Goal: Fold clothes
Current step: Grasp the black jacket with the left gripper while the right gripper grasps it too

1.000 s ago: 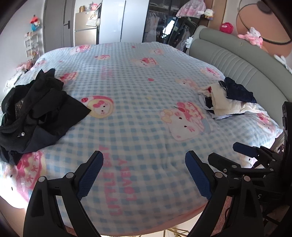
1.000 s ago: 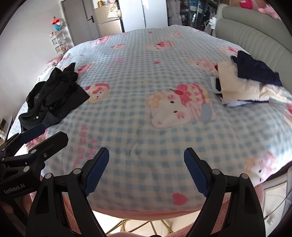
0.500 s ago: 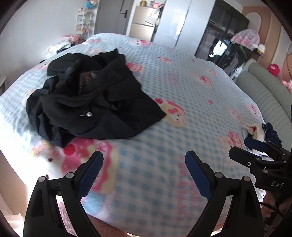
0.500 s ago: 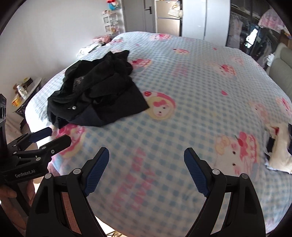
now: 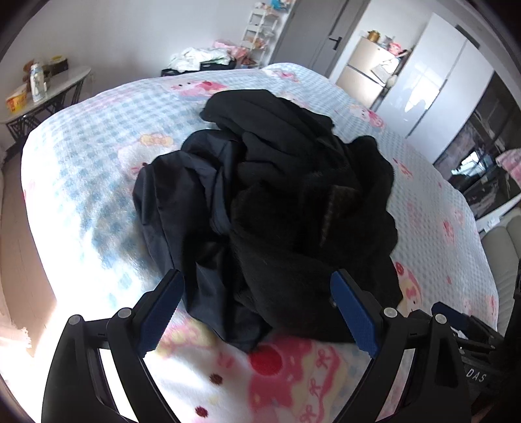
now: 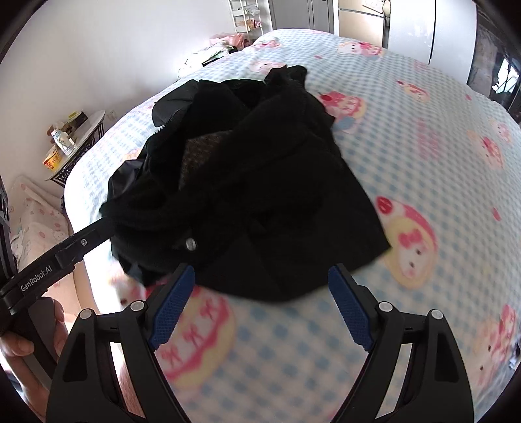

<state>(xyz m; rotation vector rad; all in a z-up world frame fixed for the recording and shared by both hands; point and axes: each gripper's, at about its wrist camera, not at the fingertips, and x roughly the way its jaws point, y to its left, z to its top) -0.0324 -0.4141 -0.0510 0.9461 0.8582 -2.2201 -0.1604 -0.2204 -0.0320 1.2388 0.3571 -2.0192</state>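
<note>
A crumpled heap of black clothes (image 5: 270, 201) lies on the blue-checked cartoon bedspread (image 5: 97, 130), near the bed's left corner. It also shows in the right wrist view (image 6: 247, 182), with a metal snap button (image 6: 190, 243) on its near side. My left gripper (image 5: 257, 312) is open and empty, its blue pads either side of the heap's near edge. My right gripper (image 6: 260, 306) is open and empty, just short of the heap's near hem. The left gripper's arm (image 6: 65, 250) reaches the heap's left edge in the right wrist view.
A small round side table (image 5: 42, 97) with a box and bottle stands left of the bed. Loose clothes (image 5: 202, 58) and a white shelf (image 5: 260, 29) are beyond the far corner. A fridge (image 5: 368, 75) and wardrobe (image 5: 433, 78) stand at the back.
Both grippers have swung left across the bed and closed in on the black heap, which now fills the middle of both views. The folded pile at the right has left view.
</note>
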